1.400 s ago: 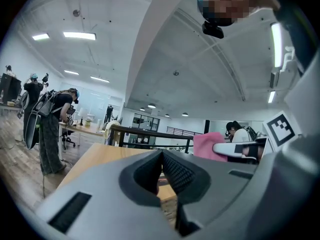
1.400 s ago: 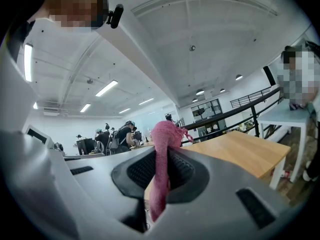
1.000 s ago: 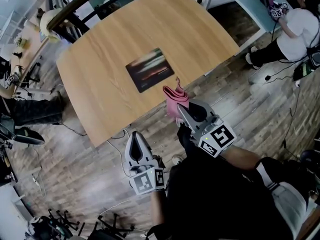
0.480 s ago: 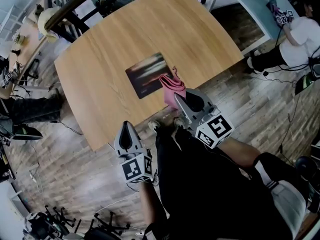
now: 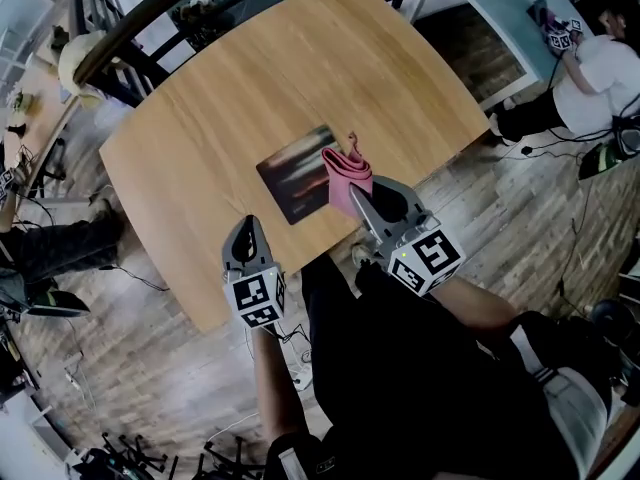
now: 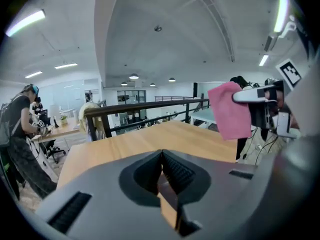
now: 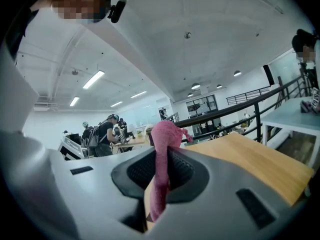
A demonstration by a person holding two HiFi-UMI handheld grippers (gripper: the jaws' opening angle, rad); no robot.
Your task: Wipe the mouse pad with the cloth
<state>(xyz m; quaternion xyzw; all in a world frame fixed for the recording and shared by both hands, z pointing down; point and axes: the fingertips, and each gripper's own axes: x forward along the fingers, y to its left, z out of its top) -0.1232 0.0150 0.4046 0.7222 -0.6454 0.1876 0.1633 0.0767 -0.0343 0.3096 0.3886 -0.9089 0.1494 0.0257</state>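
Nearest us, the left gripper [image 5: 249, 226] has moved up from below the table [image 5: 190, 118] to its near edge, at 7 o'clock of the pad [image 5: 292, 183]. In the left gripper view its jaws are shut tip to tip with nothing between them [image 6: 161, 158].

The right gripper [image 5: 356, 192] has also come forward. Its jaws are clamped on the cloth [image 5: 346, 173], and the right gripper view shows the pink fabric pinched between the ribbed pads [image 7: 159, 176].

The cloth sat short of the table edge a second ago. Now it overlaps the pad's 3 o'clock edge. From the left gripper view it hangs in the air [image 6: 228, 110], so we judge it isn't touching yet.

The pad lies flat, mid-table, toward the near side.

What this means: the approach is almost done and wiping hasn't started. Next we'd lower the cloth onto the pad. The left gripper looks placed to steady the pad, though that's a guess.

Writing: only the black-and-white square markers on the gripper cubes. The pad's print is dark and blurry, and we can read no brand or text on it.
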